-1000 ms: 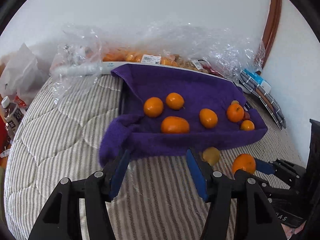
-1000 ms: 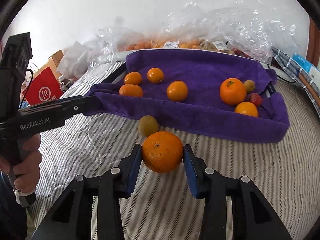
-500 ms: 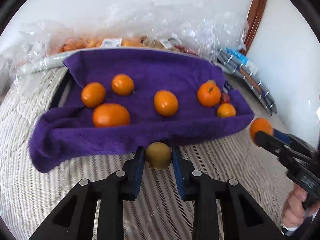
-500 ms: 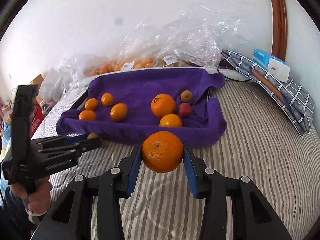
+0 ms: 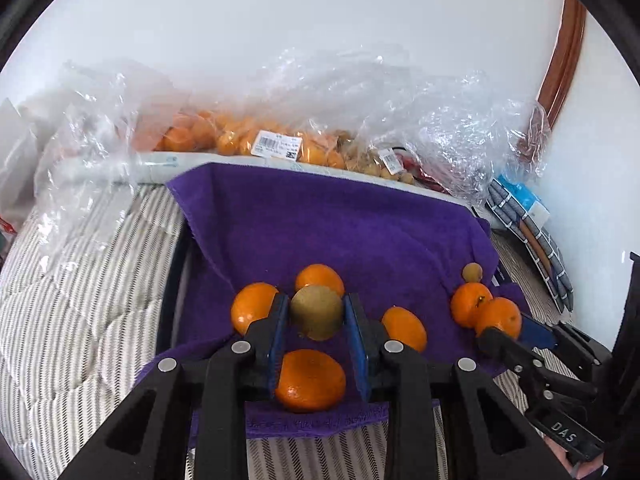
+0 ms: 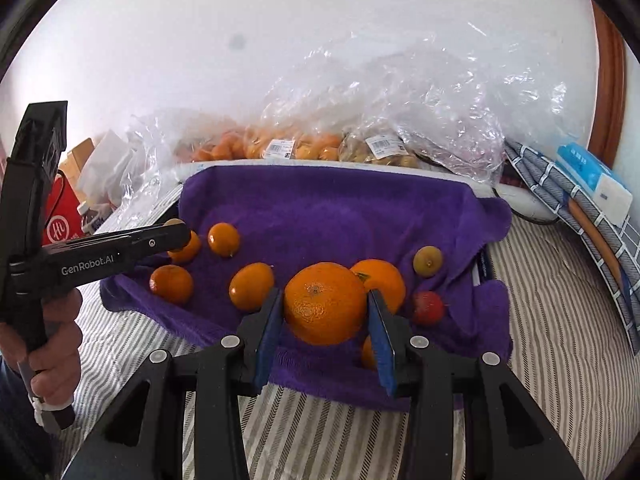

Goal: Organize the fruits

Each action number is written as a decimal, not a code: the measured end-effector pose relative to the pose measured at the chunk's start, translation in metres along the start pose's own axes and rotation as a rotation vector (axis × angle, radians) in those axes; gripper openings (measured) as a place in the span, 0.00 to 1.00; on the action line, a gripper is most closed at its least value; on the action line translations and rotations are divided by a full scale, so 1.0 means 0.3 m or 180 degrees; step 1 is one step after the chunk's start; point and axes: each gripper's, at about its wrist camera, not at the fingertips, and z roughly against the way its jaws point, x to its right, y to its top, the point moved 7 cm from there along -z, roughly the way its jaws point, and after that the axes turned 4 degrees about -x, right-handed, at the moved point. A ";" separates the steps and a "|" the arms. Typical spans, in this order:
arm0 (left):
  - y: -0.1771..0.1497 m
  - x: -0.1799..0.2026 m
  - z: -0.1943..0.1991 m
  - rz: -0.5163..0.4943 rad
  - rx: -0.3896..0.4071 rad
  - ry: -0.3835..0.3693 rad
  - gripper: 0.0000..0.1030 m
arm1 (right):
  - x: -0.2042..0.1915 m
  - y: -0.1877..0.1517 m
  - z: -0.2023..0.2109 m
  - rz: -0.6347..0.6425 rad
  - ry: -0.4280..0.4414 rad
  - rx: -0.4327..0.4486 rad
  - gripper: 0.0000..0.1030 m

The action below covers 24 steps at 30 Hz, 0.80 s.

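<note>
The left claw (image 5: pixel 316 316) is pinching a greenish-brown kiwi (image 5: pixel 317 312) between its blue pads, and the right claw (image 6: pixel 325 312) is pinching a big orange (image 6: pixel 325 303) the same way; each fruit is sitting square between the pads, lifted clear so it can be carried without rolling off. Both claws are hanging over the purple towel (image 5: pixel 360 224) that is lining the tray on the striped bed (image 5: pixel 80 320), which is likely serving as the collecting spot, its soft folds stopping round fruit from wandering. Just below the left claw an orange (image 5: pixel 310 380) is lying on the towel, with 2 more just behind its tips and 1 to its right. Beyond the right claw another orange is peeking out behind the held one, with a small red fruit (image 6: pixel 428 307) and a small yellowish fruit (image 6: pixel 427 261) to its right. Bagged fruit (image 6: pixel 304 146) is lying well beyond both claws against the wall. Compared with 1 second ago, the left claw was spread and empty, with the kiwi lying loose on the bed short of the towel; now it is gripping the kiwi. Both claws have moved forward from the bare bed to above the towel, and the right claw's hold on the orange is unchanged.
</note>
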 end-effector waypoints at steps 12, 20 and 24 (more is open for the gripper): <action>0.001 -0.016 -0.034 0.0093 -0.0029 0.0047 0.26 | -0.001 -0.025 -0.042 -0.0047 -0.0065 -0.0031 0.41; 0.000 -0.021 0.057 0.0062 0.0013 0.0250 0.46 | 0.011 -0.013 0.035 -0.0159 -0.0206 0.0016 0.42; -0.025 -0.017 0.145 0.0087 0.0042 0.0277 0.46 | 0.013 -0.003 0.142 -0.0251 -0.0343 0.0036 0.50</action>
